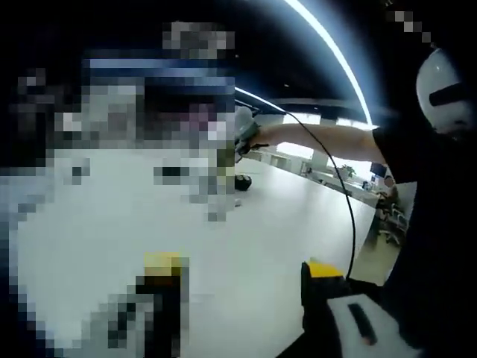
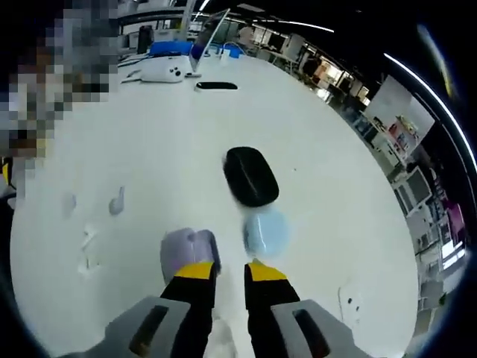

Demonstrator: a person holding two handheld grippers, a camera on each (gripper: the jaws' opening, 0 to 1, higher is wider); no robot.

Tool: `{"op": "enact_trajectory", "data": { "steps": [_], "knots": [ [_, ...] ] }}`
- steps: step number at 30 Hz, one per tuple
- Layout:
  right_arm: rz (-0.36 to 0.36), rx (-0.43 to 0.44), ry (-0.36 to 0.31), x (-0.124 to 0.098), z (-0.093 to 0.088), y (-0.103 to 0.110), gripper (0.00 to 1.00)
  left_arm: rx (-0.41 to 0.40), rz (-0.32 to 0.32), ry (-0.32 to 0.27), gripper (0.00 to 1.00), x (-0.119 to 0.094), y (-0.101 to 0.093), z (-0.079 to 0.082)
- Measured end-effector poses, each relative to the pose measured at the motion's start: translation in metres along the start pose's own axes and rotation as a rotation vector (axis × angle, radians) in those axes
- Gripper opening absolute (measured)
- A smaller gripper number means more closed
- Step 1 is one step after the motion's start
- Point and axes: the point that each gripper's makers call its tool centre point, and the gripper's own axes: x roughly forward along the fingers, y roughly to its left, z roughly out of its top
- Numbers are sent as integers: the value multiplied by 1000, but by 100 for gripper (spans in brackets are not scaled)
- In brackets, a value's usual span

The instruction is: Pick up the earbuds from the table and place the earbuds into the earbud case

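In the right gripper view, a black oval earbud case (image 2: 251, 176) lies on the white table (image 2: 335, 186) just ahead of my right gripper (image 2: 231, 272). Its yellow-tipped jaws stand a narrow gap apart, and I make out nothing between them. A pale blue rounded item (image 2: 265, 231) and a lavender one (image 2: 189, 252) sit right at the tips, both blurred. Small pale earbuds (image 2: 117, 201) lie to the left. In the left gripper view, my left gripper (image 1: 242, 280) hangs wide open over bare table, far from the case (image 1: 242, 181). A person's arm holds the right gripper (image 1: 244, 136) above the case.
At the table's far end stand a laptop (image 2: 212, 30), blue items (image 2: 170, 48), a white device (image 2: 165, 71) and a flat black item (image 2: 216, 86). A black cable (image 1: 344, 201) hangs from the arm. The table edge (image 2: 406, 246) runs along the right, with office desks beyond.
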Motion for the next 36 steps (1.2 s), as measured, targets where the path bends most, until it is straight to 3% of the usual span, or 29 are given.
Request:
{"op": "enact_trajectory", "data": {
  "steps": [20, 23, 36],
  "knots": [
    [49, -38, 60, 20, -8, 2, 8, -29, -6, 16, 64, 2, 4, -5],
    [53, -48, 64, 21, -8, 4, 3, -32, -15, 18, 64, 3, 2, -6],
    [37, -68, 54, 9, 0, 8, 2, -25, -28, 8, 64, -3, -6, -3]
  ]
}}
